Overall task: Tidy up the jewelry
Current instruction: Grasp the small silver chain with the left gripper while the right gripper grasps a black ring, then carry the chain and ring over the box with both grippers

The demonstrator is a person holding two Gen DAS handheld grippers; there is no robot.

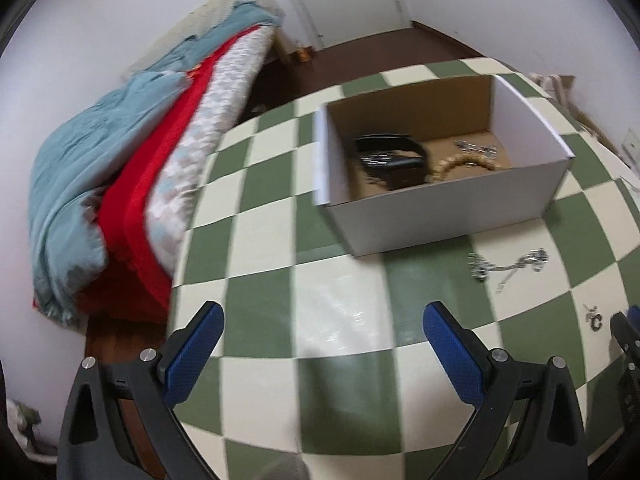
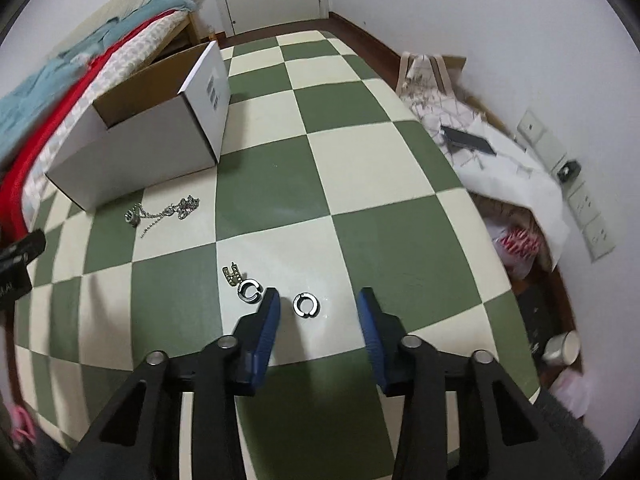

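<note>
Jewelry lies partly in a white cardboard box (image 1: 448, 216) and partly loose on the green-and-cream checkered table (image 2: 360, 184); inside the box, seen from the left wrist view, rest a black watch (image 1: 394, 160), a beaded bracelet (image 1: 452, 166) just beside it, and a small silver piece (image 1: 476, 148) toward the back wall; in front of the box, near but apart from it, a silver chain necklace (image 2: 164, 214) sprawls across a cream square and onto the green one beside it; nearer the right gripper (image 2: 318, 304), a small gold-toned charm (image 2: 233, 273) touches or nearly touches one open silver ring (image 2: 249, 291), and a second open silver ring (image 2: 305, 305) lies apart from it on the same cream square; the right gripper's blue-padded fingers (image 2: 268, 320) stand moderately apart with nothing held, and the second ring sits between their tips, closer to the left one; the first ring lies just outside the left finger; the left gripper (image 1: 324, 324) hovers over the table with its fingers spread wide and empty, the box ahead of it; a bed with teal, red and patterned blankets (image 1: 132, 184) stands beside the table, and a white tote bag (image 2: 432, 92) slumps against the wall on the other side.
</note>
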